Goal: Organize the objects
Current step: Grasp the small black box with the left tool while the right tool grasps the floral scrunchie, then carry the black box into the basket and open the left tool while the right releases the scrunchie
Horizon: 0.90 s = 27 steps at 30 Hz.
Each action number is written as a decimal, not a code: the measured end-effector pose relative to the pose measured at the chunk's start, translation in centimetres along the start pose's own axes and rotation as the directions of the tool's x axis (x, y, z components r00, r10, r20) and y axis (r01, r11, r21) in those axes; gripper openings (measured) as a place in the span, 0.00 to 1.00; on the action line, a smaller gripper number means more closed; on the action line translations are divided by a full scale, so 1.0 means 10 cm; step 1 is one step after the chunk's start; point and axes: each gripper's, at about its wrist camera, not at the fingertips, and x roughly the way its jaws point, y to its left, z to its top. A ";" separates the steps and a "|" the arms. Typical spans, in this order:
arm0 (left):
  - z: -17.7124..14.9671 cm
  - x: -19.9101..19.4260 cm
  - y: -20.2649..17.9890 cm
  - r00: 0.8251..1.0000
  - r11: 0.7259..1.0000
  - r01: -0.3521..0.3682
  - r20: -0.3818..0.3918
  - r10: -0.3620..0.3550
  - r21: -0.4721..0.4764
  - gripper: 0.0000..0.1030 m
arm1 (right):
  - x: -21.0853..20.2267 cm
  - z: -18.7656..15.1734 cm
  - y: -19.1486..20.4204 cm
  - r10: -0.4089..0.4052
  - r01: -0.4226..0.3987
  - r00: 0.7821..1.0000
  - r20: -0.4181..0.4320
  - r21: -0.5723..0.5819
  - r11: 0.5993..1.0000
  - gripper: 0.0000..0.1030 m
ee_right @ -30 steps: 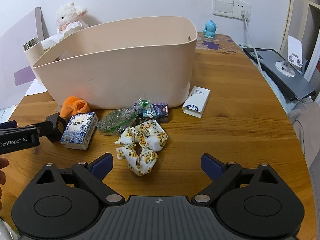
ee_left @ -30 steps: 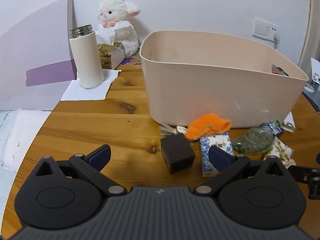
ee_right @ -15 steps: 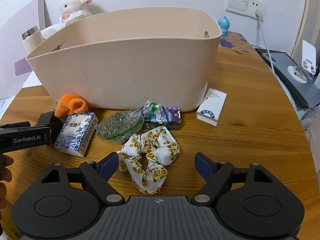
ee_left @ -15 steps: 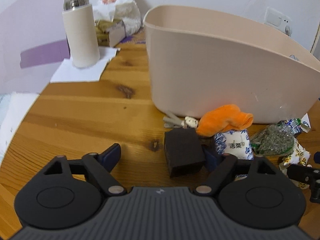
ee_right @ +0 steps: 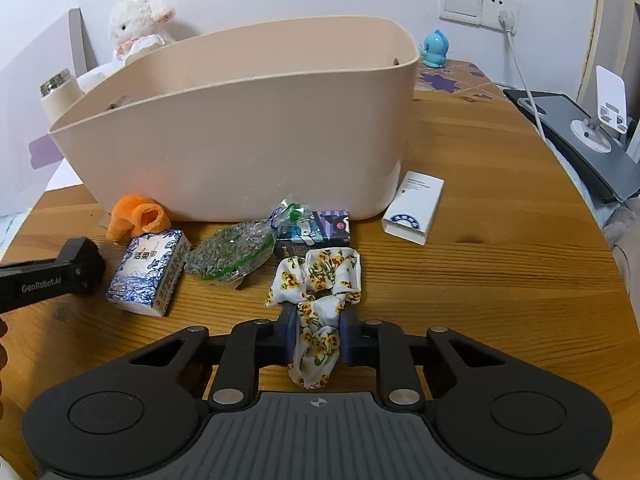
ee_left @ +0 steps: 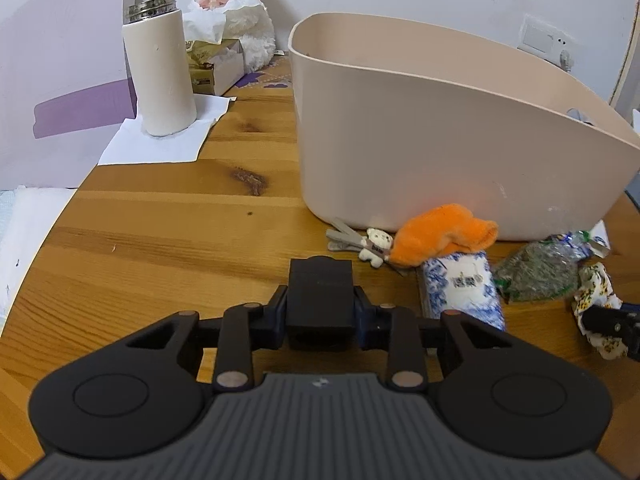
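My left gripper (ee_left: pixel 320 314) is shut on a black block (ee_left: pixel 320 292) at table height. My right gripper (ee_right: pixel 318 338) is shut on a floral scrunchie (ee_right: pixel 320 280) that lies on the table. A large beige tub (ee_left: pixel 440 148) stands behind both; it also shows in the right wrist view (ee_right: pixel 248 128). In front of it lie an orange cloth (ee_left: pixel 440 232), a blue-and-white tissue pack (ee_left: pixel 464 288), a clear bag of green herbs (ee_right: pixel 228 256), a purple cartoon pack (ee_right: pixel 320 230) and a small bear clip (ee_left: pixel 372 242).
A white bottle (ee_left: pixel 160 72) stands on a napkin at the back left, with a tissue box (ee_left: pixel 216 66) and plush lamb (ee_left: pixel 236 8) behind. A white box (ee_right: pixel 414 208), blue figurine (ee_right: pixel 434 48), cable and dark stand (ee_right: pixel 584 144) are to the right.
Both grippers moved forward and down and closed: the left onto the black block, the right onto the floral scrunchie. Both were open a second ago.
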 end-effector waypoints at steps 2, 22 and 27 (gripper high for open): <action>0.00 -0.09 0.00 1.000 1.000 0.009 0.006 -0.009 0.002 0.33 | -0.09 0.03 -0.04 0.007 -0.007 1.000 0.018 0.010 1.000 0.19; 0.89 -0.58 -0.25 0.964 0.999 -0.005 0.264 -0.008 0.050 0.33 | -0.66 1.02 -0.26 0.052 -0.059 0.957 0.287 0.017 0.998 0.19; 1.10 -0.24 -0.38 0.973 0.997 -0.040 0.229 0.024 0.063 0.33 | -0.30 1.29 -0.30 0.084 -0.094 0.975 0.207 0.040 0.995 0.19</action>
